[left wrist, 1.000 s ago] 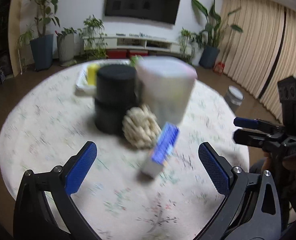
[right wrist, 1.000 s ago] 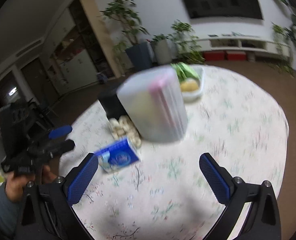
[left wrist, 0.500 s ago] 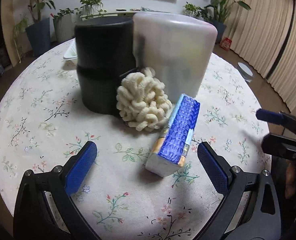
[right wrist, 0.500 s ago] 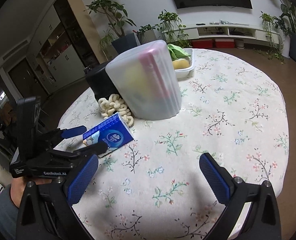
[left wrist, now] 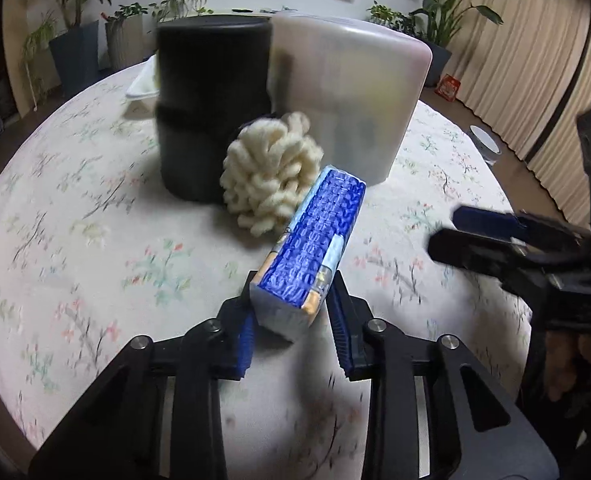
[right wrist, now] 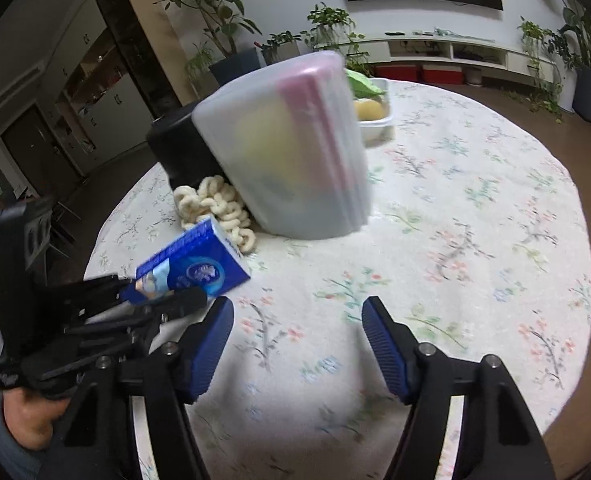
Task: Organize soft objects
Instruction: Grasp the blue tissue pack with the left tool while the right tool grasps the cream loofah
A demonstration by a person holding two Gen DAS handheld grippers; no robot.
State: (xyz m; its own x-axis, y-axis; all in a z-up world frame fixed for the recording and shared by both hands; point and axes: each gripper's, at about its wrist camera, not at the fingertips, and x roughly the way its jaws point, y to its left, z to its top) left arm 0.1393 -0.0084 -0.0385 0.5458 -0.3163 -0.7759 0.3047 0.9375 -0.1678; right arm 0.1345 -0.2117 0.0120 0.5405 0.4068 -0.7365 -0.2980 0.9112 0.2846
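**Tissue pack caught at its near end**

The blue tissue pack (left wrist: 315, 248) lay on the floral tablecloth (left wrist: 95, 240), just beside the cream loofah (left wrist: 269, 176). The left gripper (left wrist: 293, 320) was closing on it. The right gripper (right wrist: 295, 340), half-wide and narrowing, held nothing.

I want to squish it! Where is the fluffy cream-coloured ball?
In the left wrist view the cream yarn ball sits mid-table, against the black canister and the frosted plastic container, just behind the blue tissue pack.
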